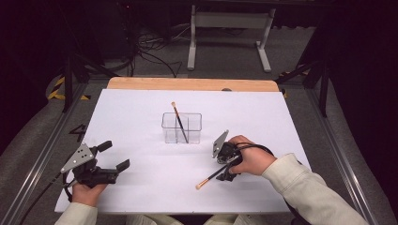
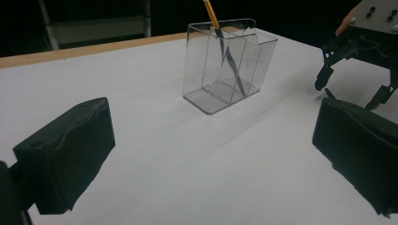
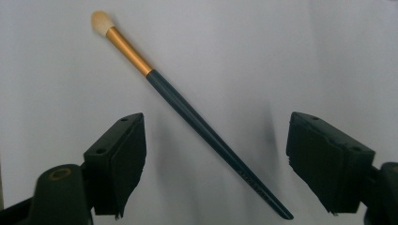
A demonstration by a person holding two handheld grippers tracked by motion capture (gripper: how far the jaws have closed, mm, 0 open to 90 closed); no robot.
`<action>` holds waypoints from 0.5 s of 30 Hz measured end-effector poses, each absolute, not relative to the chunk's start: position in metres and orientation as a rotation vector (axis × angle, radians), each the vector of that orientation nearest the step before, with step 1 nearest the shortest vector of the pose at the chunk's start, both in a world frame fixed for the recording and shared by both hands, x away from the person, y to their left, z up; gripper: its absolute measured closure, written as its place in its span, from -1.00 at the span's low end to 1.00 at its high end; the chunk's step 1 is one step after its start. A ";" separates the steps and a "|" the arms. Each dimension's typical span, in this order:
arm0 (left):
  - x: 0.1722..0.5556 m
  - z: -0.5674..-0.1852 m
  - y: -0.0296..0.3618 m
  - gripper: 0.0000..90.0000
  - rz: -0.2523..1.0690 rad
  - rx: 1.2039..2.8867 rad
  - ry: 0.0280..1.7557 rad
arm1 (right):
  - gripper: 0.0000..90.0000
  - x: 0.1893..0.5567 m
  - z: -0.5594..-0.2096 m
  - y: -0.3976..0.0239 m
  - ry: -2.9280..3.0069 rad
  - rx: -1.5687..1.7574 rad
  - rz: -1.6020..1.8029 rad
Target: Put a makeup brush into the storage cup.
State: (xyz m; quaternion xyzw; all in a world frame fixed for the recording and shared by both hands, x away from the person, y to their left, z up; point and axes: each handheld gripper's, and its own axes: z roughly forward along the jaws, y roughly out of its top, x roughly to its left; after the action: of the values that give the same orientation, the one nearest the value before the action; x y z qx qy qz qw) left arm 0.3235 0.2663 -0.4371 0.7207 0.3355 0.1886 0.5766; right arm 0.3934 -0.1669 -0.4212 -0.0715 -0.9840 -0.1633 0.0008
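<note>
A makeup brush (image 1: pixel 213 176) with a dark handle, gold ferrule and pale tip lies flat on the white table. My right gripper (image 1: pixel 227 172) points down over its handle end. In the right gripper view the brush (image 3: pixel 187 110) runs slantwise between the jaws of my right gripper (image 3: pixel 216 119), which stand open and clear of it on both sides. My left gripper (image 1: pixel 114 155) rests near the front left, open with nothing between its jaws (image 2: pixel 211 122). A second brush (image 1: pixel 179 123) leans inside a clear plastic organiser (image 1: pixel 182 127) at the table's middle.
The white sheet (image 1: pixel 141 112) covers the table, and a wooden edge (image 1: pixel 192 84) shows at the back. From the left gripper view the organiser (image 2: pixel 225 65) stands ahead with the right gripper (image 2: pixel 349 93) off to its right. Metal rails flank both table sides.
</note>
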 end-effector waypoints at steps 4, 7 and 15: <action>0.324 -0.437 0.266 -1.00 0.441 1.685 0.785 | -0.43 0.392 -0.423 -0.165 -3.098 -0.206 -0.493; 0.324 -0.437 0.266 -1.00 0.440 1.685 0.785 | -0.32 0.392 -0.423 -0.164 -3.112 -0.181 -0.482; 0.324 -0.437 0.267 -1.00 0.439 1.687 0.786 | 0.00 0.390 -0.425 -0.160 -3.148 -0.085 -0.401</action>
State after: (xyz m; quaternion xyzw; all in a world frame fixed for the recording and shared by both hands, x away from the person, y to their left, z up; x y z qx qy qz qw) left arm 0.3237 0.2666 -0.4374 0.7206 0.3358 0.1876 0.5768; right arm 0.3898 -0.1601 -0.4251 -0.0268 -0.9915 -0.1264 -0.0164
